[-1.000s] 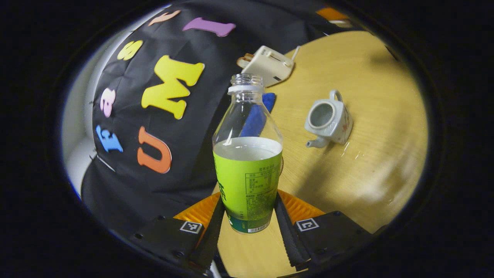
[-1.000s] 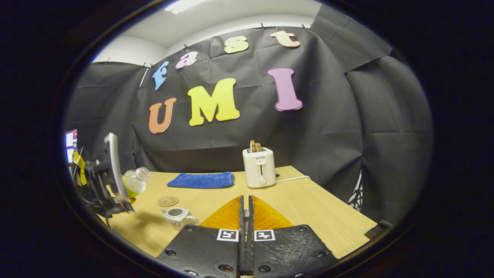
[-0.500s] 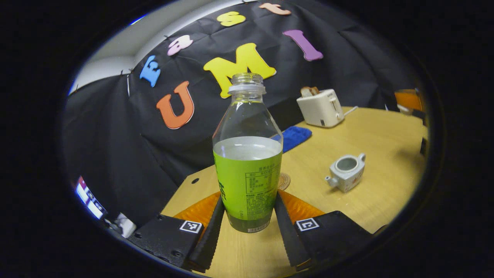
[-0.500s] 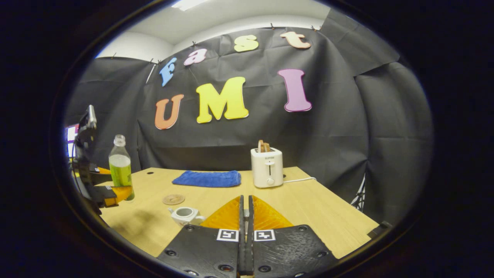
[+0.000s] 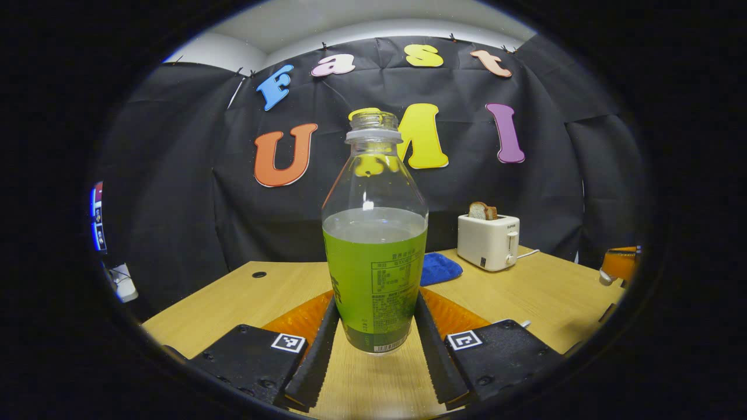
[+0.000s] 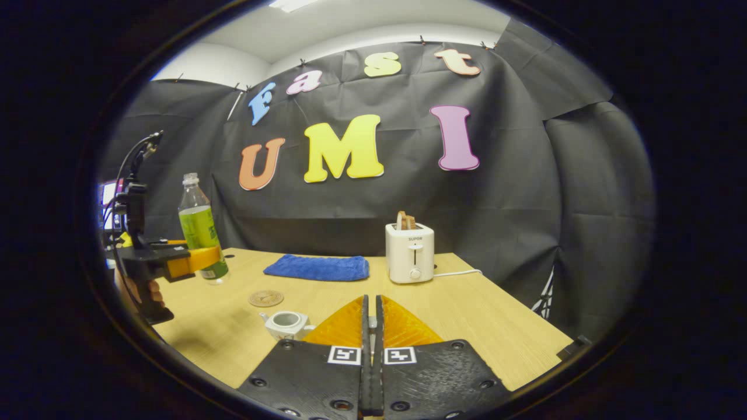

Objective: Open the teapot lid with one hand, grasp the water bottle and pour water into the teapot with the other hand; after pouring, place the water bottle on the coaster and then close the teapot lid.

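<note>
Left gripper view: the left gripper [image 5: 373, 326] clamps the water bottle [image 5: 374, 256] upright between its fingers, above the surface [image 5: 233, 297]; it was tilted a second ago. The right gripper [image 6: 372, 350] is closed, apparently pinching something small I cannot make out.

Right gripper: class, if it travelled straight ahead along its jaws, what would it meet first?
Probably the toaster; the right gripper points just left of it, so it may pass by to the black cloth wall.

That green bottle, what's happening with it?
The left hand-held gripper holds the water bottle upright above the table, cap off and partly full. The teapot sits open on the table, near the empty coaster. The right hand-held gripper is shut; whether it holds the lid, I can't tell.
</note>
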